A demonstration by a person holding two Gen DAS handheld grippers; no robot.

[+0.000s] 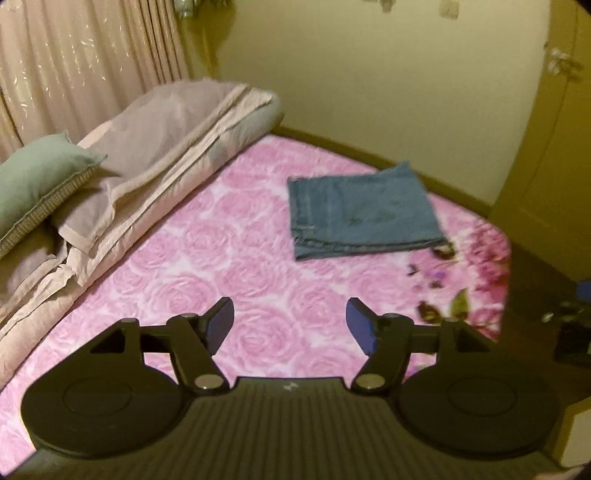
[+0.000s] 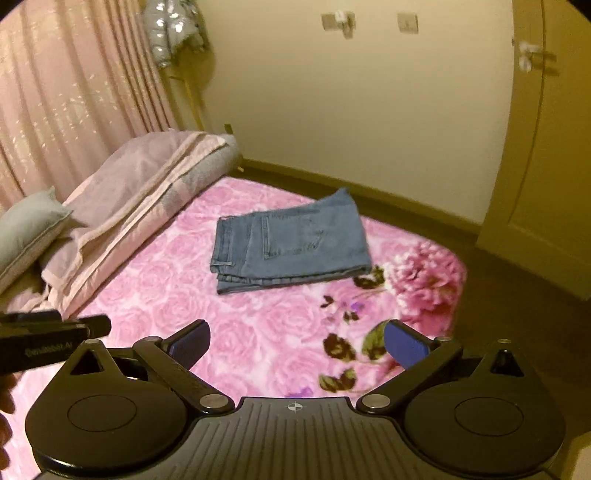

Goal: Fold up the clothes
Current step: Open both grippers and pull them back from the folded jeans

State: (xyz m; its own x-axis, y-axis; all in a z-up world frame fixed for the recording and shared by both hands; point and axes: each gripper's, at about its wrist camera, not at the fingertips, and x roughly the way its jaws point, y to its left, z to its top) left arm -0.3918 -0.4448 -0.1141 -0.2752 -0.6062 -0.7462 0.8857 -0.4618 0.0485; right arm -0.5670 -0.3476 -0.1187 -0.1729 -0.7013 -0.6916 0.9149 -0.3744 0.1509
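Both grippers, left gripper (image 1: 290, 325) and right gripper (image 2: 297, 345), hover near with jaws apart, holding nothing, since the jeans (image 2: 291, 245) already lie folded farther off on the pink bedspread (image 2: 240, 332)

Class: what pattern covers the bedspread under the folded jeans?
Pink roses cover the bedspread; clearest in the right wrist view.

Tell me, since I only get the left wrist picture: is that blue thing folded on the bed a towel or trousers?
Observer: Jeans. The right wrist view shows a back pocket and a waistband.
Operator: Is the other gripper holding them?
Observer: No, the right gripper is open over the bedspread, not touching them.
Operator: Anything else I miss?
Observer: A silver padded jacket hangs beside the curtain.
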